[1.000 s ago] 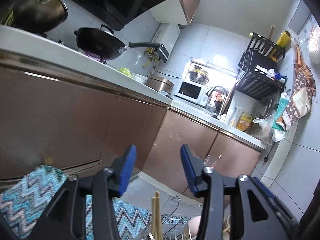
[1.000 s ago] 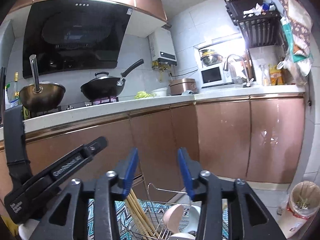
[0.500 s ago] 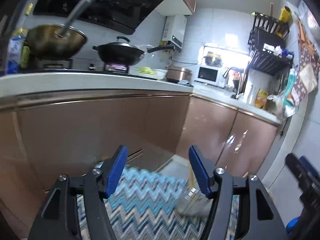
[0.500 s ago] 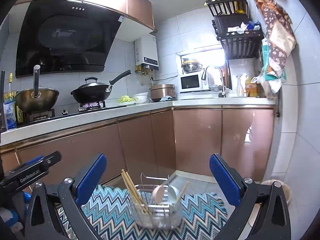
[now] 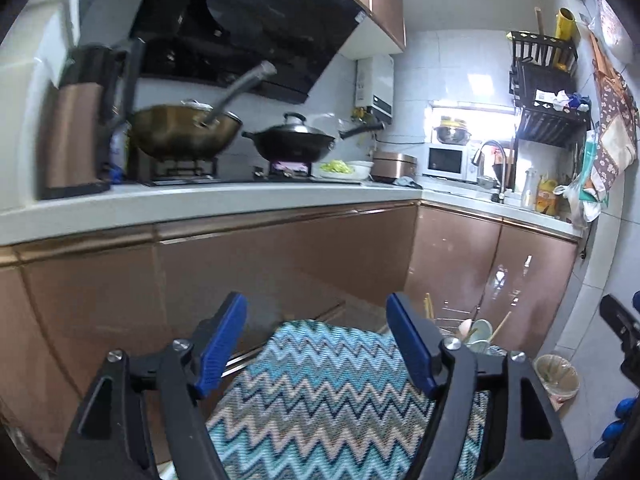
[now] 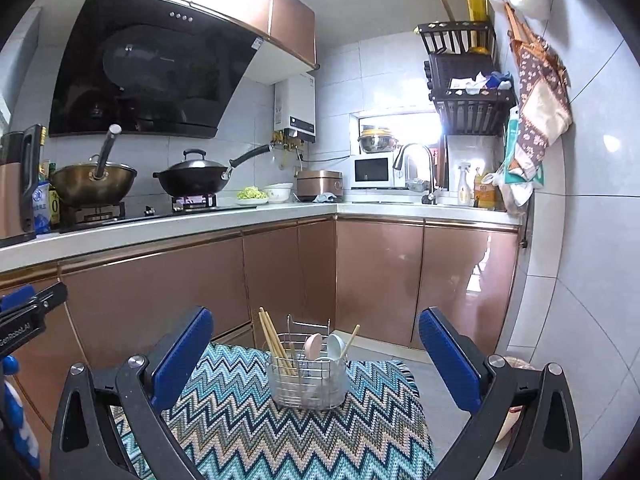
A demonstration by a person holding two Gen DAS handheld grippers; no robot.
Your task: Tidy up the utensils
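While both of my grippers hang empty above the near end of the zigzag mat (image 6: 280,420), the wire utensil caddy (image 6: 306,376) stands farther out on it, dead ahead of my right gripper (image 6: 316,356), framed between its widely spread jaws. My left gripper (image 5: 316,344), jaws just opened and nothing between them, has the caddy off to its far right. Chopsticks (image 6: 272,338) and spoons (image 6: 324,346) stand upright, handles leaning. I judge the right hand nearer.

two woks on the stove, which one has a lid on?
The black wok, on the burner nearer the sink, carries a lid with a knob. The brass-coloured wok beside it is uncovered, its handle sticking up.
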